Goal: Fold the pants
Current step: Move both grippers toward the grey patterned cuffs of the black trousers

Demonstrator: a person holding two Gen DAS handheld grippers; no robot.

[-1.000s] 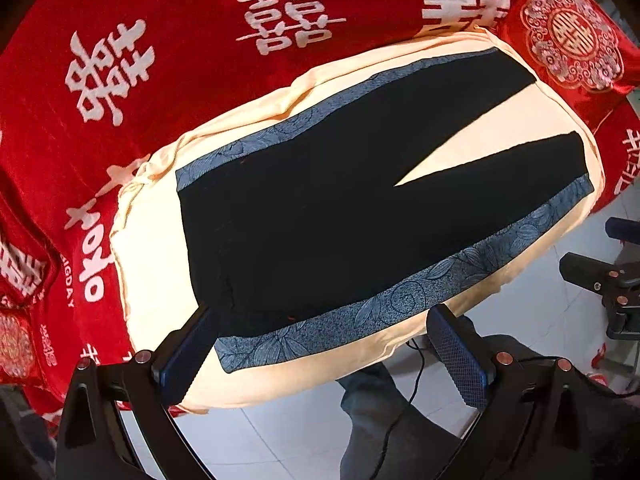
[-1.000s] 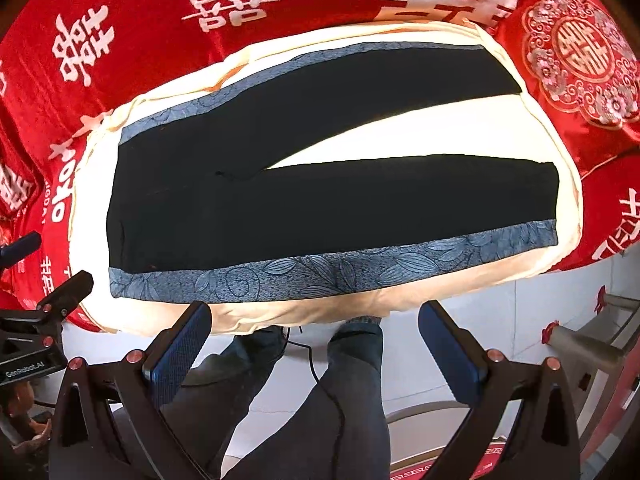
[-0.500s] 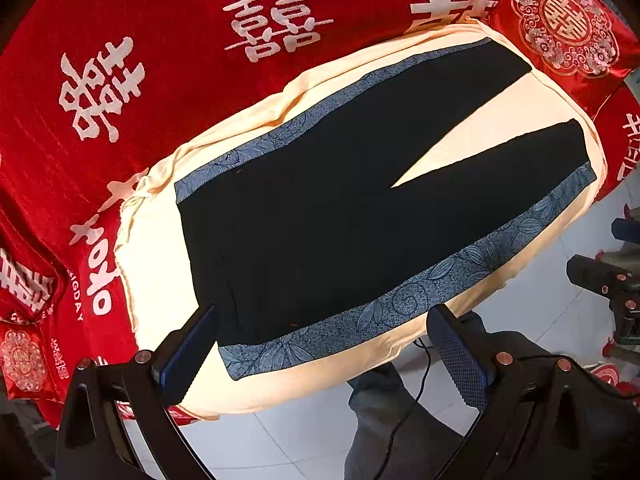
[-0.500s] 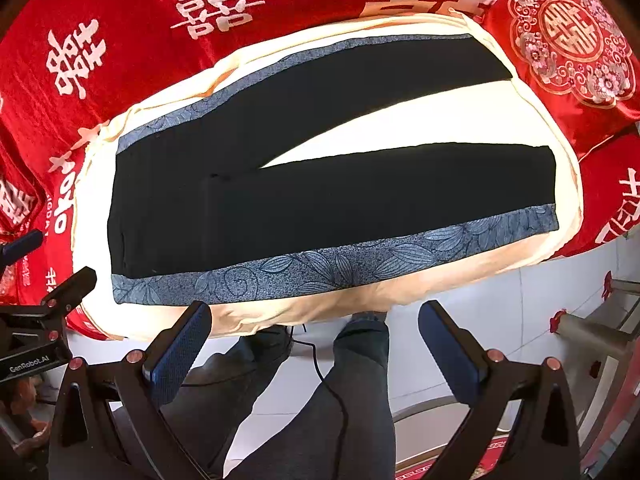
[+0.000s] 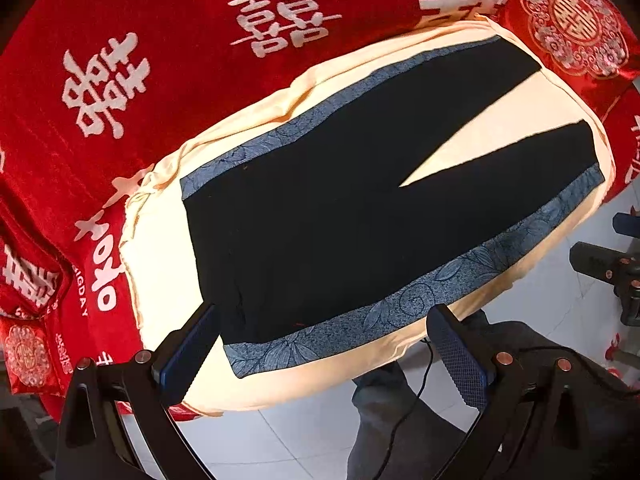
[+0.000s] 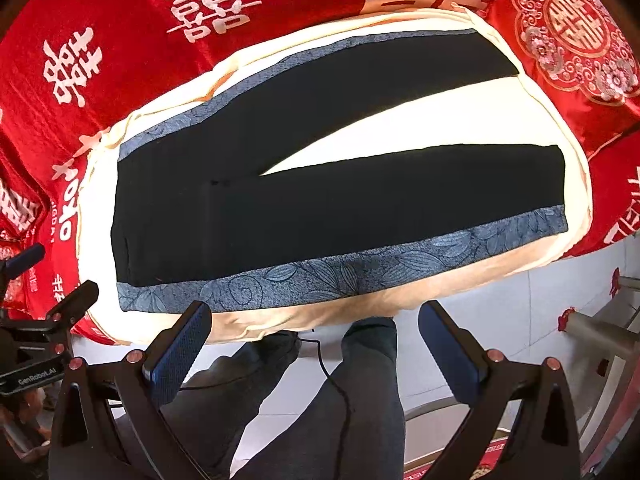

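Observation:
Black pants [image 5: 340, 208] [image 6: 304, 200] with blue patterned side stripes lie flat on a cream cushion [image 5: 160, 240] [image 6: 440, 128]. The waist is at the left and the two legs spread apart toward the right. My left gripper [image 5: 324, 344] hangs open above the near waist corner, nothing between its fingers. My right gripper [image 6: 312, 344] stands open in front of the cushion's near edge, below the near leg's blue stripe [image 6: 360, 272], and holds nothing.
A red bedspread [image 5: 180, 40] [image 6: 160, 20] with white characters surrounds the cushion, with red embroidered pillows [image 5: 568, 20] [image 6: 568, 28] at the far right. A person's legs [image 6: 360, 400] and a thin cable stand on the white tiled floor [image 5: 300, 432] below.
Both views have drifted slightly, so the cushion and pants sit a little lower and further left in the frame. The pants lie unchanged and both grippers stay open.

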